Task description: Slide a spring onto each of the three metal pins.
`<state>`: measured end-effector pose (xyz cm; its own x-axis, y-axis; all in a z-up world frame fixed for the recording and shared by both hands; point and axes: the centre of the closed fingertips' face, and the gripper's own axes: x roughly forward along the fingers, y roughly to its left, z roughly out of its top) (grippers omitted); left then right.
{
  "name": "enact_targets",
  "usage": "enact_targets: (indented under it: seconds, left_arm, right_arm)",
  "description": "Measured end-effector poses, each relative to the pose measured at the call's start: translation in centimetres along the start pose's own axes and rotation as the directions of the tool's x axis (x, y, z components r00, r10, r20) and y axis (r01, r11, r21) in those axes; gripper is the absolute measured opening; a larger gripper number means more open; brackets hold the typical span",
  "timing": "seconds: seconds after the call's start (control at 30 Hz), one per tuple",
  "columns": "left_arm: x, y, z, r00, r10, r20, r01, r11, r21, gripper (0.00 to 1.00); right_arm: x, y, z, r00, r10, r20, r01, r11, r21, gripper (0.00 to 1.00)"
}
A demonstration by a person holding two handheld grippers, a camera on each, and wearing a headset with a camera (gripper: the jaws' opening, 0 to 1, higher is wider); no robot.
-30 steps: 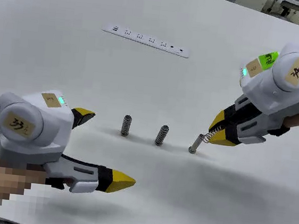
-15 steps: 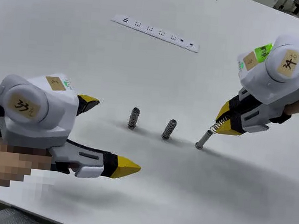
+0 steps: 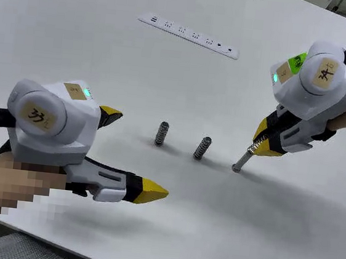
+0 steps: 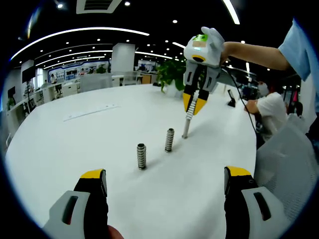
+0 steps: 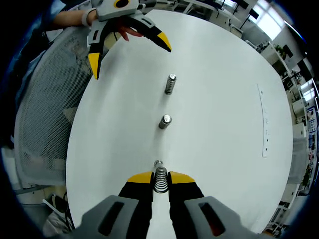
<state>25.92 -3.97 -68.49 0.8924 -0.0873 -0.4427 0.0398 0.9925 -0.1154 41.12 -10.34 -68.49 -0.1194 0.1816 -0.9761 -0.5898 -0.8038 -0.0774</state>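
Gripping a short silver coil spring (image 3: 254,148), the right gripper (image 3: 261,142) has its yellow-tipped jaws clamped on the coil. In the right gripper view the spring (image 5: 159,179) sits between the two tips of that gripper (image 5: 160,178) and pokes forward past them. Its far end is at the top of the bare pin (image 3: 242,159), a grey metal rod that leans in the head view. Can't tell whether the coil is over the pin's tip. Two more pins, near pin (image 3: 202,147) and far pin (image 3: 162,133), stand in a row beside it on the white table (image 3: 76,45), each wearing a dark coil. Handwritten sticker on the right gripper reads 34, on the left gripper (image 3: 137,155) 33. Left jaws are spread wide, holding nothing, low over the table, well apart from the pins. A white power strip (image 3: 189,35) lies further back.
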Motion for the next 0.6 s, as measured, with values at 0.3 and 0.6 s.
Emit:
enact_targets:
  seconds: [0.3,0.6]
  left_arm:
    - [0.1,-0.1,-0.2,0.9999,-0.01,-0.007,0.01,1.0,-0.004,1.0]
    - [0.2,-0.4,-0.3,0.9996,-0.024,-0.015,0.024,1.0,0.0,1.0]
  right_arm:
    - [0.7,-0.1,-0.2,0.9996,0.01,-0.026,-0.011,1.0,-0.021,0.13]
    - [2.2,0.0,-0.5,0.9965,0.025,-0.08,-0.028,0.999,-0.037,0.13]
